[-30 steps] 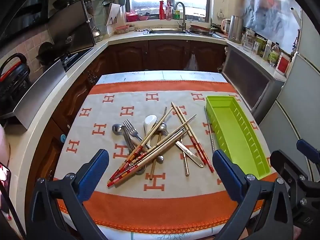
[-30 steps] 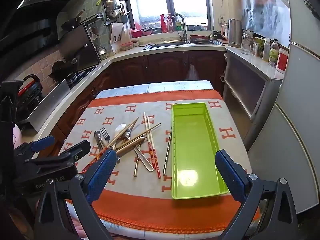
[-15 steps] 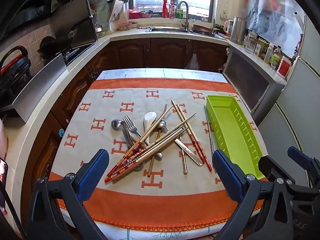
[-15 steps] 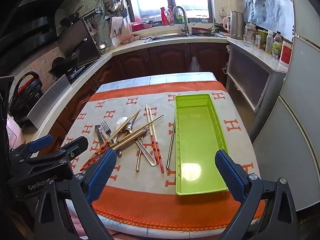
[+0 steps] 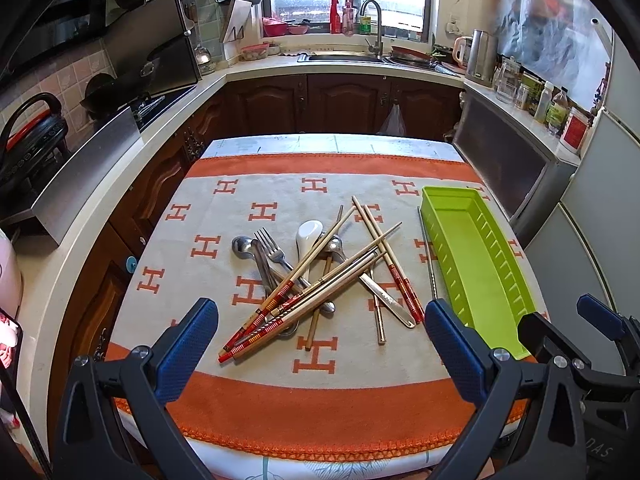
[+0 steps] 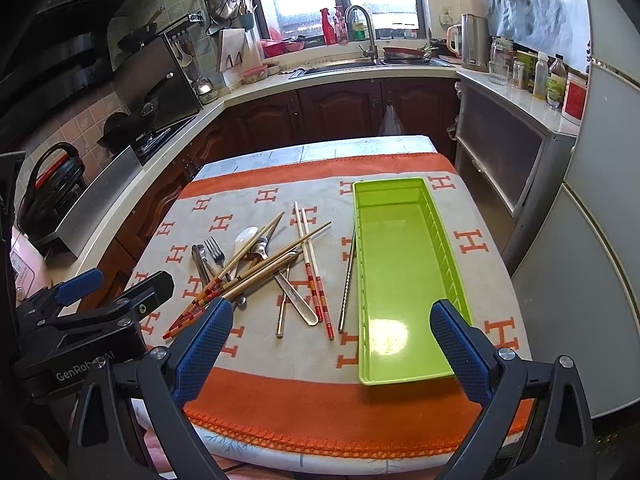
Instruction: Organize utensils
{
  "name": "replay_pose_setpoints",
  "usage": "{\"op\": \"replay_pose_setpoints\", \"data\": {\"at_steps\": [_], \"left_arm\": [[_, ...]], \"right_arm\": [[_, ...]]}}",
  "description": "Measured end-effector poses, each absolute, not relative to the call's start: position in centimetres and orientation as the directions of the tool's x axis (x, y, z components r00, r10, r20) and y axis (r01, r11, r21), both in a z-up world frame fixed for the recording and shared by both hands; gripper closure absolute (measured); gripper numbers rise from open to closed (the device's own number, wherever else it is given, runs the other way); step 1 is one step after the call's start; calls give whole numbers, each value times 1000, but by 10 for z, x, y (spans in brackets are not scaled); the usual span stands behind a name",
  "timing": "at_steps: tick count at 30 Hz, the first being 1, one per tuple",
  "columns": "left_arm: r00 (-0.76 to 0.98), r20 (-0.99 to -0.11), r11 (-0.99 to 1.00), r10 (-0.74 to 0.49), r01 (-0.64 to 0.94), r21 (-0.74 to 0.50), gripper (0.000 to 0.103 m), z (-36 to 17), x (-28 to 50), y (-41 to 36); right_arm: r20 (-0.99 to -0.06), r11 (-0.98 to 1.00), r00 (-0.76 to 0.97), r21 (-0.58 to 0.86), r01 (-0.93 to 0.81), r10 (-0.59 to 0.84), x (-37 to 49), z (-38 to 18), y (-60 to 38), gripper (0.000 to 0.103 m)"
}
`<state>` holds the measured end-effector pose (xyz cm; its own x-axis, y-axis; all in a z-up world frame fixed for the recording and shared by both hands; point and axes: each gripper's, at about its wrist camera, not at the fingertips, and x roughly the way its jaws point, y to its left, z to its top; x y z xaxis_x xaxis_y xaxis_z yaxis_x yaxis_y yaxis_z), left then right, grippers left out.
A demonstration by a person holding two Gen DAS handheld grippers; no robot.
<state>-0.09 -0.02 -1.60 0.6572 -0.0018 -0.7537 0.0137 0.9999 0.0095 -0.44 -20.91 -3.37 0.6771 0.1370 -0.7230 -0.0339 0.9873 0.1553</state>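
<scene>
A pile of utensils [image 5: 316, 276] lies mid-table: wooden chopsticks with red ends, a metal fork [image 5: 269, 245], metal spoons, a white ceramic spoon [image 5: 308, 232]. It also shows in the right wrist view [image 6: 260, 268]. An empty green tray [image 5: 476, 268] stands to their right, also seen in the right wrist view [image 6: 400, 280]. A metal chopstick [image 6: 347, 280] lies beside the tray. My left gripper [image 5: 320, 336] is open, above the table's near edge. My right gripper [image 6: 332, 336] is open, in front of the tray's near end.
The table wears an orange and grey cloth [image 5: 320, 396] with H marks. Kitchen counters surround it: a stove [image 5: 152, 100] on the left, a sink [image 5: 344, 56] at the back, a fridge [image 6: 600, 240] on the right.
Both grippers have moved slightly forward and up over the table, so the utensils and tray sit a little lower in view. Nothing on the table has moved.
</scene>
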Motion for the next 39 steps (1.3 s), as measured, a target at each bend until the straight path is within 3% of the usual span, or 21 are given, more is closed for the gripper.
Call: {"op": "replay_pose_setpoints", "data": {"at_steps": [39], "left_arm": [[650,-760,1000,6,10,17,1,-19,-5,3]], "right_arm": [[-730,986,669,162,-33,143,-14,-40,-201,4]]}}
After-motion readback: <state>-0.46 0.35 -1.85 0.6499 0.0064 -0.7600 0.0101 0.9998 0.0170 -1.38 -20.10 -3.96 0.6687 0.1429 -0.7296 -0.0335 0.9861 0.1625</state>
